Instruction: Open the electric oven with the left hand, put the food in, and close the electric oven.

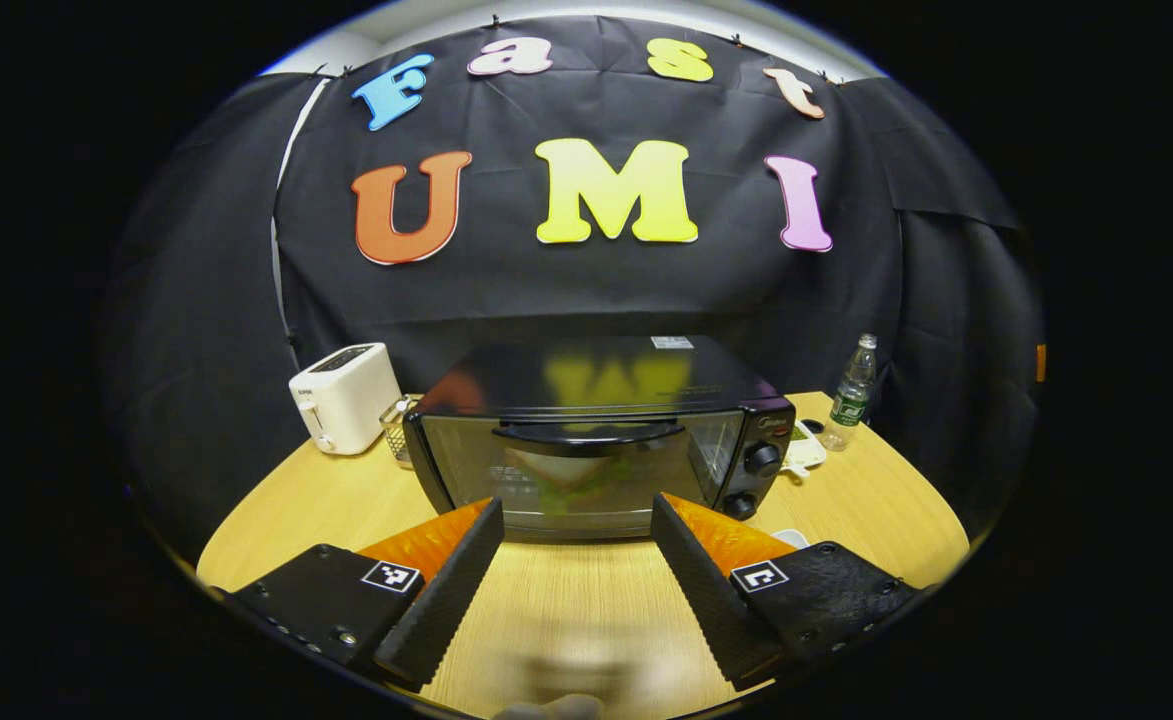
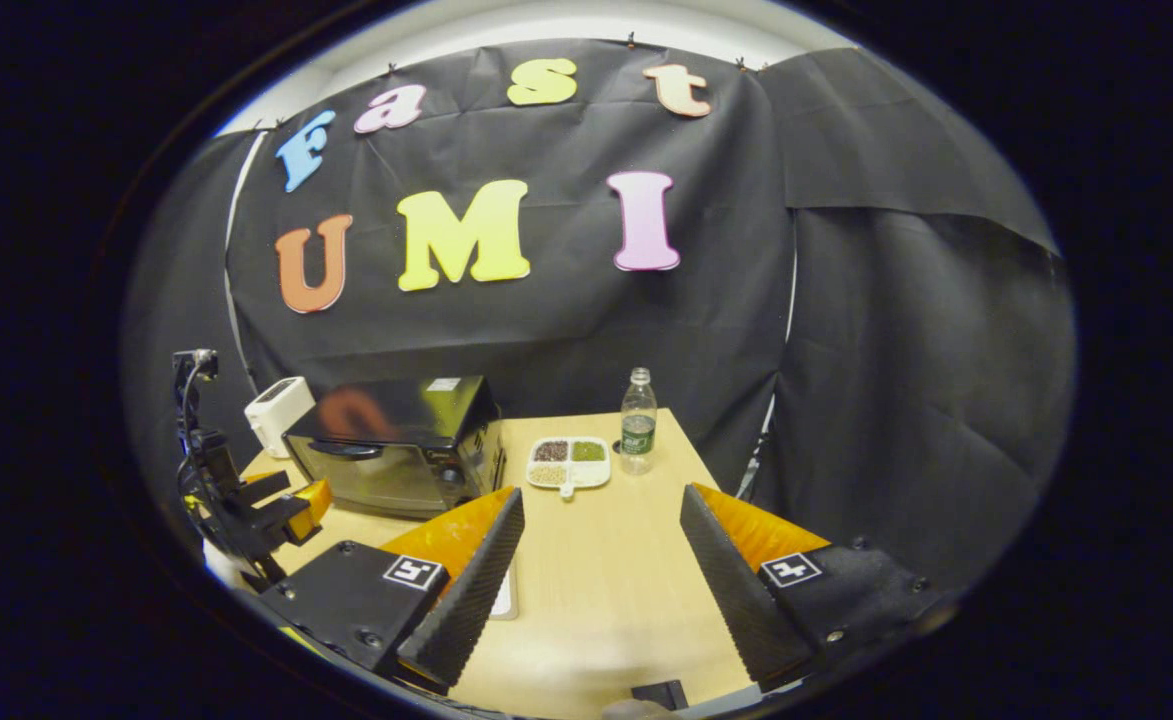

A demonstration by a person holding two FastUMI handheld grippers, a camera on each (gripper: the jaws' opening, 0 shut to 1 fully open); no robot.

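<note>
Left gripper view: black glass-fronted electric oven (image 1: 596, 440), door closed, its horizontal handle bar (image 1: 586, 434) dead ahead of the released left hand-held gripper (image 1: 576, 520), the nearer one.

No legible wording was recorded. A small script logo on the oven's (image 1: 586, 440) control panel and a white sticker on its top were too blurred to be read, as was the green label on the water bottle (image 1: 853, 393). Square black-and-white coded markers were carried on the left gripper (image 1: 576, 525) and the right gripper (image 2: 601, 520), with no letters made out.
</note>
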